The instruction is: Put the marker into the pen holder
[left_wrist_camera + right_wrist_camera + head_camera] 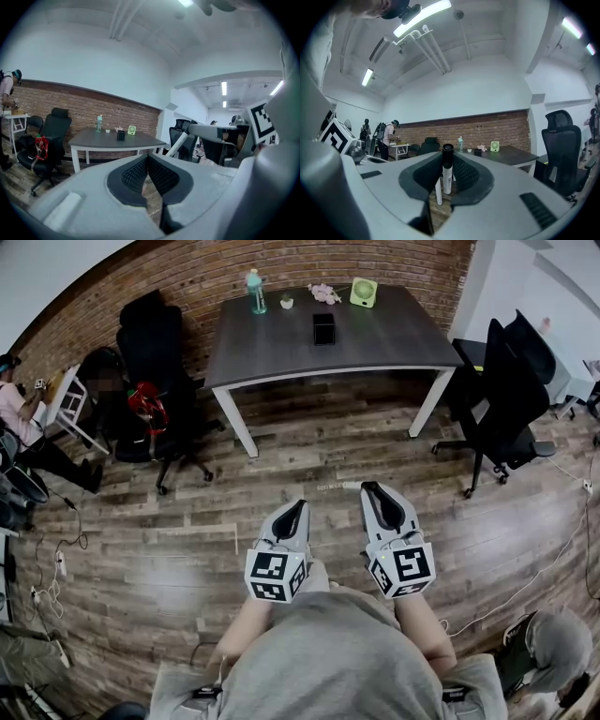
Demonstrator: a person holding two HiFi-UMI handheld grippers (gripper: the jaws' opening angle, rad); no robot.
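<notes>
Legible text: none.
Marker (447,174), white barrel: small dark print, too fine to read. Cube (275,576) of left gripper (296,506) and cube (403,568) of right gripper (368,487): black-and-white square code patterns only, not letters or digits. Items on the table (394,334): too small to read.

A rough red-brick wall (187,282) backs a matt grey-topped table (281,338) on worn wood-plank flooring (309,451). The smooth grey plastic right gripper (447,159), with ribbed black pads (469,173), clasps a glossy white black-capped marker (447,179).
</notes>
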